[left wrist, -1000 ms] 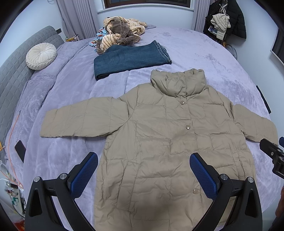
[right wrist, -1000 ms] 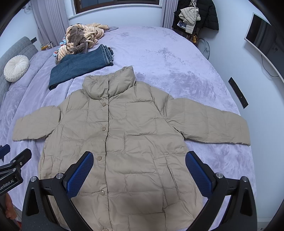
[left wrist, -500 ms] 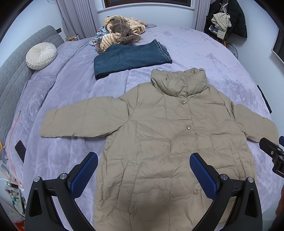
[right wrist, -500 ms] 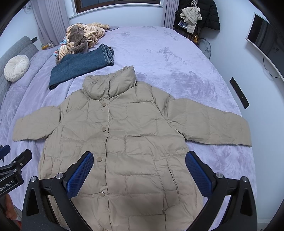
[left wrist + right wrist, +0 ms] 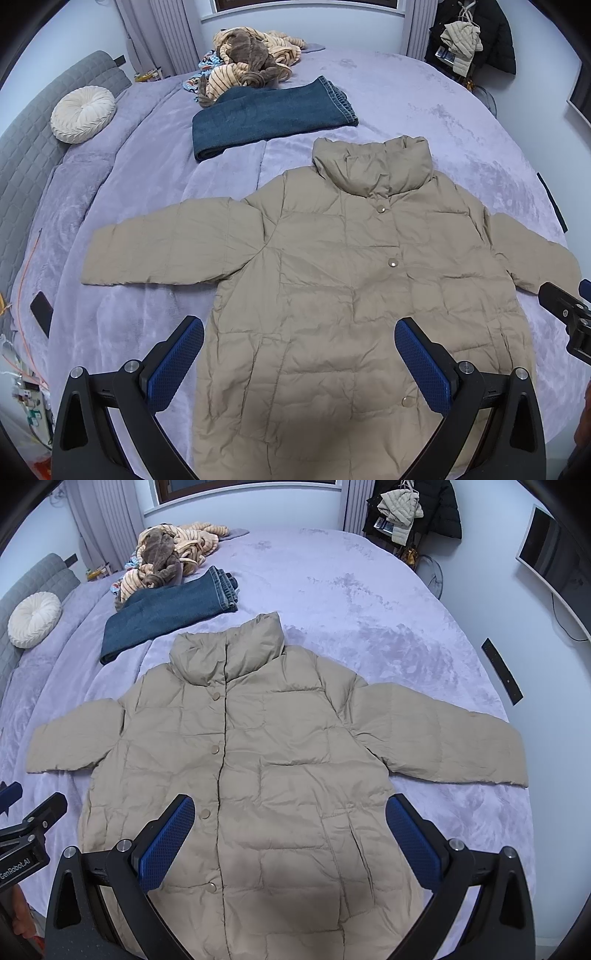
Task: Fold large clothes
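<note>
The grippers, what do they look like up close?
Each one has two black fingers shaped like angled arms with triangle cut-outs and silver bolts. The left gripper and right gripper have bumpy blue pads on the insides. White GenRobot.AI lettering marks one.

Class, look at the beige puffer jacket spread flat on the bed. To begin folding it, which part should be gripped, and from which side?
Probably the sleeve cuffs. The jacket lies front up, buttoned, sleeves out sideways. Each cuff is a free edge on the blanket. The open left hand-held gripper would take the left cuff from the outer end, and the open right hand-held gripper the right cuff, then fold inward.
</note>
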